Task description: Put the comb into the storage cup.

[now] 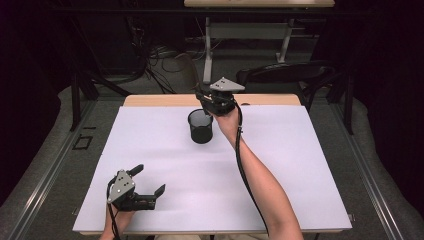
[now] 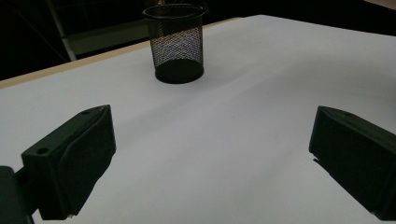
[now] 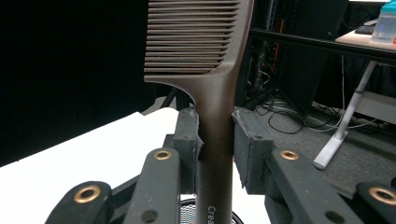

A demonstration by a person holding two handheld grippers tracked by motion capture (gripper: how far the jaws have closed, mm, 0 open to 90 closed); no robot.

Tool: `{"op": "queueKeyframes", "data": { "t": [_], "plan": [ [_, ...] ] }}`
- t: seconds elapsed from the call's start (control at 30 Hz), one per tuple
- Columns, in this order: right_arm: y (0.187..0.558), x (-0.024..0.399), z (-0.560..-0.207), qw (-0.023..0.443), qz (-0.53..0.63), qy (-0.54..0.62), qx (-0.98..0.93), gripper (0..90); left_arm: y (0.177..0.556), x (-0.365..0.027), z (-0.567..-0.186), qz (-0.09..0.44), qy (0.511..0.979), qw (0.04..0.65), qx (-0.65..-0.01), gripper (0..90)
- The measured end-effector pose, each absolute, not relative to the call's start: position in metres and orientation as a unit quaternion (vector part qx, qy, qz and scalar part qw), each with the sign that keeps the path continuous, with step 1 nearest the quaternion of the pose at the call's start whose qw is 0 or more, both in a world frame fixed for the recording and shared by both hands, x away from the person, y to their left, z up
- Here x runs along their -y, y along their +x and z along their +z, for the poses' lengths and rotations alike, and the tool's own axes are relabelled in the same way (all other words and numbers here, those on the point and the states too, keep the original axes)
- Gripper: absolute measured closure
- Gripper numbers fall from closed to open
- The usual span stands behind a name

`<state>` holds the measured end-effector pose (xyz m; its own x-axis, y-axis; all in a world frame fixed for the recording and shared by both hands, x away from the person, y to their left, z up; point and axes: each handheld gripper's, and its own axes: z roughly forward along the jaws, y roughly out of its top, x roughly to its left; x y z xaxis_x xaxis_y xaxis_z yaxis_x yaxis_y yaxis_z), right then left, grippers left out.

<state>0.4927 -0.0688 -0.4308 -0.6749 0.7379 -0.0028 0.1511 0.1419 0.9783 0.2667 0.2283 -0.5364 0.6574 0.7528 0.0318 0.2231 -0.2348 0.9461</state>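
A brown comb (image 3: 196, 37) stands upright in my right gripper (image 3: 215, 135), whose pads are shut on its handle, with the teeth above the jaws. The handle's lower end points down at the black mesh cup (image 3: 187, 212) just beneath. From above, my right gripper (image 1: 212, 102) hangs over the far rim of the mesh cup (image 1: 201, 126), which stands upright on the white table sheet (image 1: 300, 165). My left gripper (image 1: 149, 179) rests near the front left of the table, open and holding nothing. Its jaws (image 2: 212, 140) stand wide apart, and the mesh cup (image 2: 176, 44) is well ahead of them.
The table's wooden far edge (image 1: 160, 100) runs just behind the cup. Beyond it are a dark chair (image 1: 285, 75), desk legs (image 1: 207, 50) and floor cables (image 1: 155, 55). A teal-capped bottle (image 3: 386, 21) sits on another desk.
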Motion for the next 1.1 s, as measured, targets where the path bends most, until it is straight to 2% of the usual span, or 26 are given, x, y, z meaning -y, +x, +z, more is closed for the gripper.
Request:
{"op": "queueKeyframes", "data": {
  "t": [1.1],
  "plan": [
    [0.5,0.059,-0.449,0.245,0.583,0.31,-0.71,72.8,0.266,-0.229,-0.536,0.252,0.742,0.527,-0.328,0.8]
  ]
}}
